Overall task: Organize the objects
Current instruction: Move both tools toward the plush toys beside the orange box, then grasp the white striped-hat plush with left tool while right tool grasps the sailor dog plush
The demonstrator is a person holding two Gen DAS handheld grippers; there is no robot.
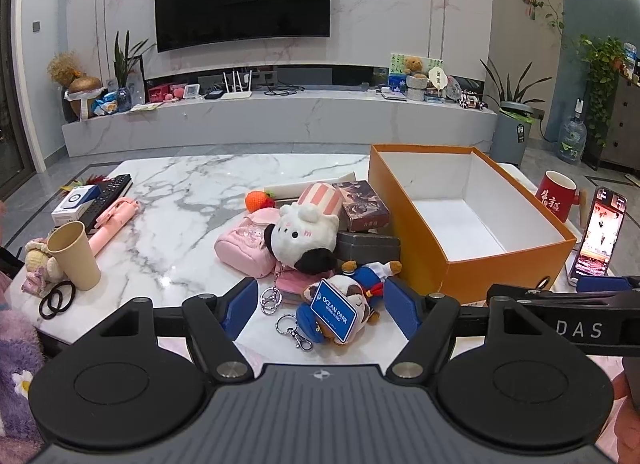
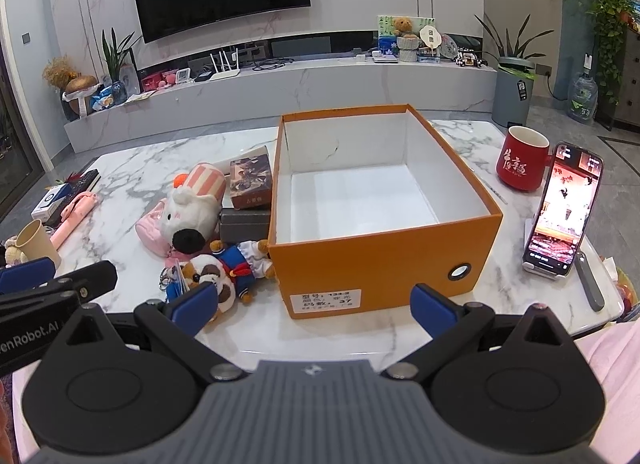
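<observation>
At the left edge of the marble counter (image 1: 192, 199) stood a tan paper cup (image 1: 74, 255), with black hair ties (image 1: 56, 299) lying beside it and a pink selfie stick (image 1: 110, 223) and a black remote (image 1: 108, 195) behind. Toward the middle lay the heap of things to be sorted: a pink pouch (image 1: 244, 244), a white plush cat (image 1: 302, 236) in a striped hat, an orange strawberry toy (image 1: 260, 199), two small boxes, and a sailor-suited plush keychain (image 1: 344, 300) carrying a blue Ocean Park tag. The left gripper (image 1: 320, 304) hung over the counter's near edge, its jaws released and spread wide on either side of that keychain, not touching it. Right of the heap sat the orange box (image 2: 380, 256), open and white inside. The right gripper (image 2: 316, 304) hovered before the box's labelled front wall, jaws likewise released and gripping nothing. Farther right stood a red mug (image 2: 520, 161) and a phone (image 2: 560, 211) propped on a stand.
</observation>
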